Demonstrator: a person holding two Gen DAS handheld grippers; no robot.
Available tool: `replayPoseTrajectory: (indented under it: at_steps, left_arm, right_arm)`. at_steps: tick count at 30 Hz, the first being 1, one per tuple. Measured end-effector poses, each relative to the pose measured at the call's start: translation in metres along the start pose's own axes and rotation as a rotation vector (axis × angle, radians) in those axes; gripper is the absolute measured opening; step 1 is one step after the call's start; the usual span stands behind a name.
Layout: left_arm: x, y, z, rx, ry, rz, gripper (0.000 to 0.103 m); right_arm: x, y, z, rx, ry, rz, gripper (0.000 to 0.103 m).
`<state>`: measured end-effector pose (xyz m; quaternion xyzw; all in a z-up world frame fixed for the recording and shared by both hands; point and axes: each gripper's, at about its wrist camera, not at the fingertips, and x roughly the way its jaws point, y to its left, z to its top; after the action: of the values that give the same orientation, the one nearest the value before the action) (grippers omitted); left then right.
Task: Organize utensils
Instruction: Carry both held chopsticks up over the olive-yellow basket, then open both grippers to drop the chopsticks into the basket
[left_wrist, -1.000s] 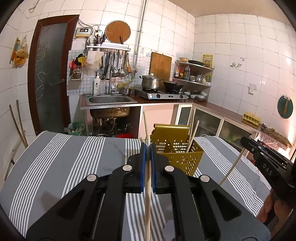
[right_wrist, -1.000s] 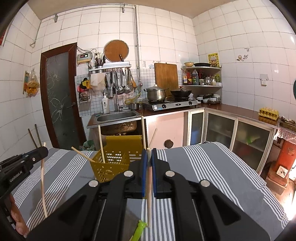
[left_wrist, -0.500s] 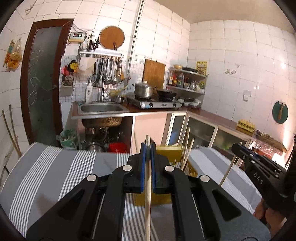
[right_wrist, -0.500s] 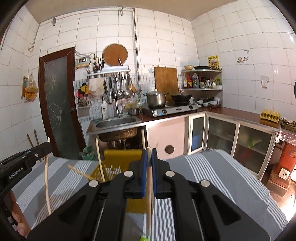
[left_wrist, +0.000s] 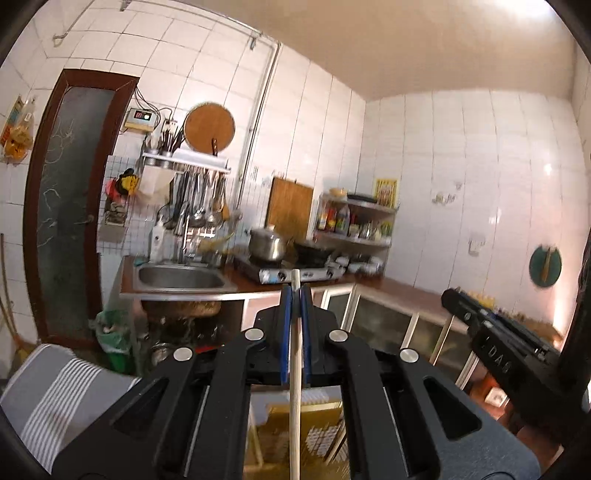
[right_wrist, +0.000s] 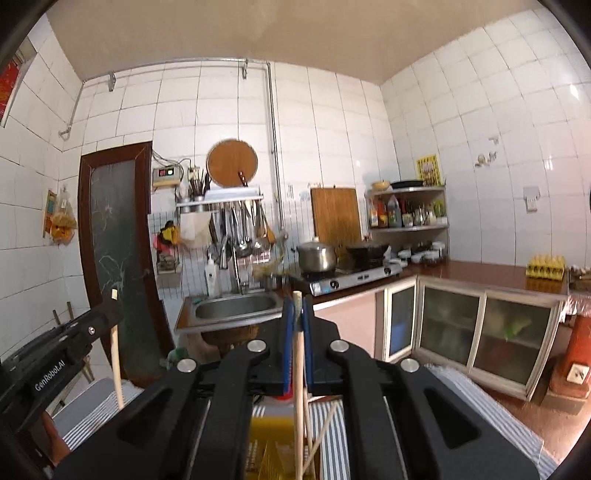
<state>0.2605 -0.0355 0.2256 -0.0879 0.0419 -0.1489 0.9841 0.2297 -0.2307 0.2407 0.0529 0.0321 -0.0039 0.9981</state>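
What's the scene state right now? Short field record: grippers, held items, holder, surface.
left gripper: shut on a wooden chopstick, held upright
right gripper: shut on another wooden chopstick, held upright
yellow utensil basket: low in both views beneath the grippers, perforated, with loose chopsticks leaning in it
surface: grey striped cloth
background: sink, stove with pot

White-tiled kitchen walls (right_wrist: 332, 122), dark door (right_wrist: 118, 236), steel sink (right_wrist: 236, 306), glass-fronted cabinets (right_wrist: 480, 332).
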Motion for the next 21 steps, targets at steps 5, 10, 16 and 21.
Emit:
replayPoseTrajectory:
  at_steps: [5, 10, 16, 21]
  left_arm:
    - [0.022, -0.002, 0.006, -0.010, -0.051, 0.002, 0.004]
    - [0.053, 0.002, -0.002, -0.014, -0.039, 0.025, 0.004]
    - [0.096, 0.016, -0.031, -0.049, 0.006, 0.074, 0.004]
    - [0.123, 0.022, -0.056, -0.037, 0.062, 0.113, 0.004]
  right_arm:
    - [0.023, 0.005, -0.003, -0.028, 0.020, -0.020, 0.005]
    - [0.037, -0.001, -0.013, -0.014, 0.048, -0.030, 0.005]
    - [0.052, -0.005, -0.032, 0.000, 0.114, -0.027, 0.005]
    - [0.056, -0.002, -0.049, -0.051, 0.165, -0.031, 0.005]
